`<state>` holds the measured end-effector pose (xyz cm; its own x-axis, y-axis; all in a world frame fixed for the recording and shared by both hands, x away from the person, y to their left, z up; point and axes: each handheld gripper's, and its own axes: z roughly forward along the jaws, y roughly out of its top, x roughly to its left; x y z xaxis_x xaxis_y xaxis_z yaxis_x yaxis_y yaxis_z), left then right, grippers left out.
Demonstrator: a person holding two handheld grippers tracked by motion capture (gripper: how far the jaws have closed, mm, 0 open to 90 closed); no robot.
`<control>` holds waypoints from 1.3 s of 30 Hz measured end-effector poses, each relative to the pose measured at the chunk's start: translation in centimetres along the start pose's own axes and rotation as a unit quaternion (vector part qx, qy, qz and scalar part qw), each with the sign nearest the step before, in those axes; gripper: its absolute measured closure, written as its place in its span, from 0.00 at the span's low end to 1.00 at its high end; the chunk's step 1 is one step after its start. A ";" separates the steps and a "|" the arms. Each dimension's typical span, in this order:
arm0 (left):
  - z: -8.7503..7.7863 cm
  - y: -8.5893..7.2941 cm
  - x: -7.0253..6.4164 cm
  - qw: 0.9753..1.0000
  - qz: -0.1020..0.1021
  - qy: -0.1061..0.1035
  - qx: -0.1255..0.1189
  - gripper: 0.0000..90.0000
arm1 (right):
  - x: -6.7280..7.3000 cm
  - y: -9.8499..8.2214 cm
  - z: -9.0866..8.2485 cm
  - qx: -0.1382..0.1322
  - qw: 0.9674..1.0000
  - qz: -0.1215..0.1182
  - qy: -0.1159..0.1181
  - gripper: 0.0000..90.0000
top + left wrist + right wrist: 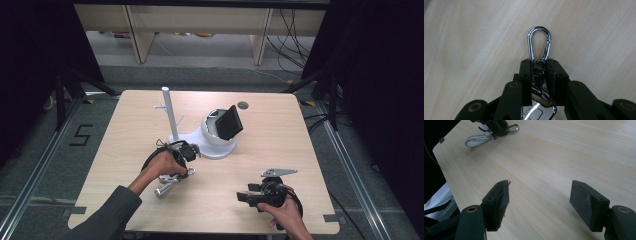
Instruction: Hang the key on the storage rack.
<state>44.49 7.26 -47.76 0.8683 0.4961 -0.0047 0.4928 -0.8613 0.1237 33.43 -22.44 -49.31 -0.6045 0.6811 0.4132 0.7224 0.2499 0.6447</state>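
Note:
A silver carabiner [539, 41] lies on the pale wooden table [260, 160], its loop sticking out past the tips of my left gripper [539, 63]. The black jaws are closed against its lower end, over the swivel ring. In the high view the left gripper [184, 172] is left of centre, pointing down at the carabiner [189, 173], and a silver-grey strap piece [162, 190] trails from it toward the near edge. My right gripper [540, 195] hovers over bare table with its jaws wide apart and nothing between them; it is near the front right [243, 196].
A white stand with an upright post [167, 112] and small pegs rises behind the left hand. On its base [220, 150] sits a white cup [215, 131] with a black slab [229, 122] leaning in it. A round cable hole [243, 105] is at the back.

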 end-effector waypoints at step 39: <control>-0.5 0.4 -0.6 0.999 0.034 0.010 0.017 0.84 | -0.3 0.0 0.2 -0.004 1.000 -0.006 0.008 0.37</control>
<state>44.17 6.69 -47.24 0.8991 0.4372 0.0216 0.4338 -0.8965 0.0902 33.71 -22.51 -49.55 -0.6187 0.6674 0.4145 0.7116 0.2525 0.6556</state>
